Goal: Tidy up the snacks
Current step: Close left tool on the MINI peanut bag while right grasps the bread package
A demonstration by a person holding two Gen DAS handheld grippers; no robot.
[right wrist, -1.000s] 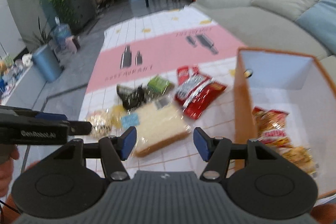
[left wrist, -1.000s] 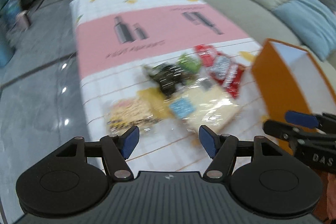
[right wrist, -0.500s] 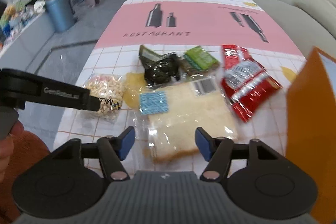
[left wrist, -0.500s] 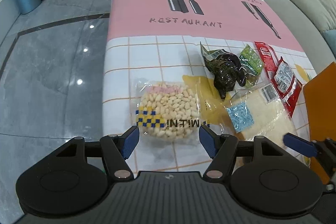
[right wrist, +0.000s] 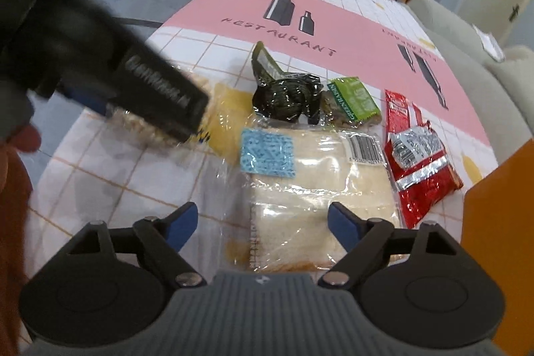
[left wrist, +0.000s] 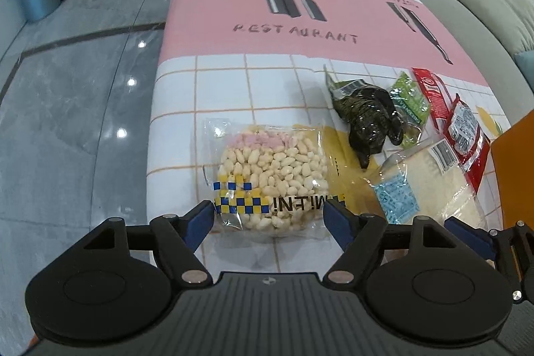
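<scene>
1. Both pairs of jaws are spread wide and have just been opening; nothing is gripped by either.
2. Between the blue pads of the left gripper (left wrist: pixel 268 222) the near edge of a clear bag of pale puffed snacks (left wrist: pixel 270 170) is seen, with no pad pressed on it.
3. Below the right gripper (right wrist: pixel 262 221) a wrapped block of sliced bread (right wrist: pixel 320 186) is seen, lying between the spread pads and untouched by them.
4. The snack bag is crinkled clear film with a blue and yellow checked band near its near end; its print is read upside down from the left wrist view.
5. The bread is a soft, square, pale slab in glossy film, with a blue label (right wrist: pixel 268 152) and a barcode sticker at its far end; its long axis is run near to far.
6. Beyond the bread, a dark green shiny crumpled packet (right wrist: pixel 285 97) and a small green packet (right wrist: pixel 353 99) are set side by side.
7. To the right, a long red foil packet (right wrist: pixel 415 155) is laid near to far, just beside the bread.
8. A smooth checked and pink tablecloth (left wrist: pixel 233 22) is spread under everything; its far half is bare.
9. The table's left edge is close to the snack bag, with grey tiled floor (left wrist: pixel 66 122) beyond.
10. An orange box wall (right wrist: pixel 500 189) is stood at the right edge, close to the red packet.
</scene>
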